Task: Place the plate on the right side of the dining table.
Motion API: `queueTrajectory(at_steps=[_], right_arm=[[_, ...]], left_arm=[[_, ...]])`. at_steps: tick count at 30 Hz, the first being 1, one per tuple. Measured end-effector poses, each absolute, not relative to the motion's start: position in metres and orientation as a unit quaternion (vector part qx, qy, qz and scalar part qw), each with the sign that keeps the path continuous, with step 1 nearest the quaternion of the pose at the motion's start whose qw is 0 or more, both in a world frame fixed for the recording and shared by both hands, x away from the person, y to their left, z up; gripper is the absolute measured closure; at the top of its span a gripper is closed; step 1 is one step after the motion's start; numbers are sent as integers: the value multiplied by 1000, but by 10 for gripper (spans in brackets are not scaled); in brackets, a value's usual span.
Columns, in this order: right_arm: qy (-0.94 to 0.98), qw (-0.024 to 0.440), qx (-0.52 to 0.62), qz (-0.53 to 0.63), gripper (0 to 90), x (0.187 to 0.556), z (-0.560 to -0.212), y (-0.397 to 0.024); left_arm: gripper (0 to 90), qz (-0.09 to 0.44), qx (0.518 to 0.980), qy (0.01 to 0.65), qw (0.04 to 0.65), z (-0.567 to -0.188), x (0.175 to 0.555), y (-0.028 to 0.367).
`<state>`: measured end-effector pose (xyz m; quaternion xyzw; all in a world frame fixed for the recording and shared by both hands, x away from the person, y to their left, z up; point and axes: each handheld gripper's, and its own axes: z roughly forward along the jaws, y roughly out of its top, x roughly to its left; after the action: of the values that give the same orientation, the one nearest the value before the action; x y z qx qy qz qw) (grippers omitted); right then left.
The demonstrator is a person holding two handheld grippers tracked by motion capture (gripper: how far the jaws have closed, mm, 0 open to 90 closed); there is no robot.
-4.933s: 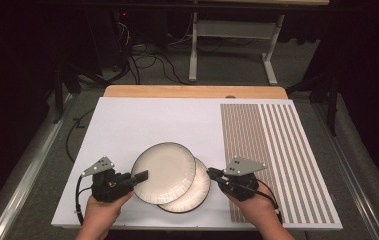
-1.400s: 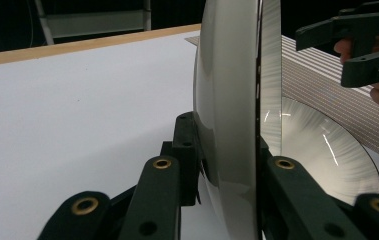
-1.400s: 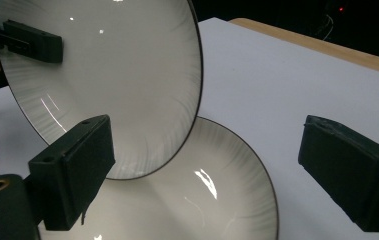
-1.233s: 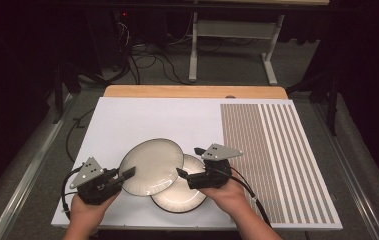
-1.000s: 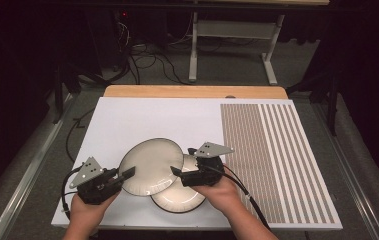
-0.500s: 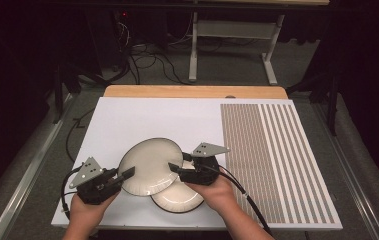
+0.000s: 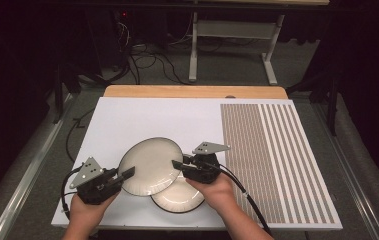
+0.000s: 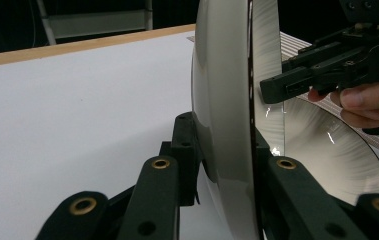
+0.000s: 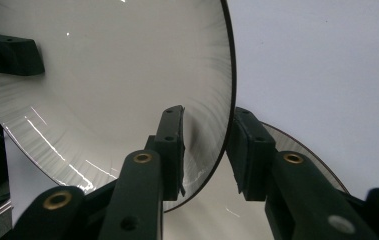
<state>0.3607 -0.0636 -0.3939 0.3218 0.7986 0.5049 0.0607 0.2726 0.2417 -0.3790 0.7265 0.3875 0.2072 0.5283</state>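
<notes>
upper plate (image 7: 149, 166) pinched at its near-left rim by left gripper (image 7: 121, 178); right gripper (image 7: 179, 164) jaws spread astride the opposite rim, not yet pressed; lower plate (image 7: 177, 200) flat on bench (image 7: 152, 117).

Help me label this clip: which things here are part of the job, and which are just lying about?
In the job:
- upper plate, lifted, gripped by left tongs, right tongs straddling its rim
- lower plate lying flat on the table

Lying about:
- striped mat
- floor cables
- metal stand
</notes>
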Motion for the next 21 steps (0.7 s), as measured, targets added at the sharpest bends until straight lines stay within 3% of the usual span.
queueTrajectory(at_steps=[6,21], right_arm=[[798,61,327,503,793,360,-394,-64],[785,46,334,520,851,359,-389,-69]], left_arm=[[754,206,726,388,529,-380,273,242],[786,179,714,408,540,-376,272,245]])
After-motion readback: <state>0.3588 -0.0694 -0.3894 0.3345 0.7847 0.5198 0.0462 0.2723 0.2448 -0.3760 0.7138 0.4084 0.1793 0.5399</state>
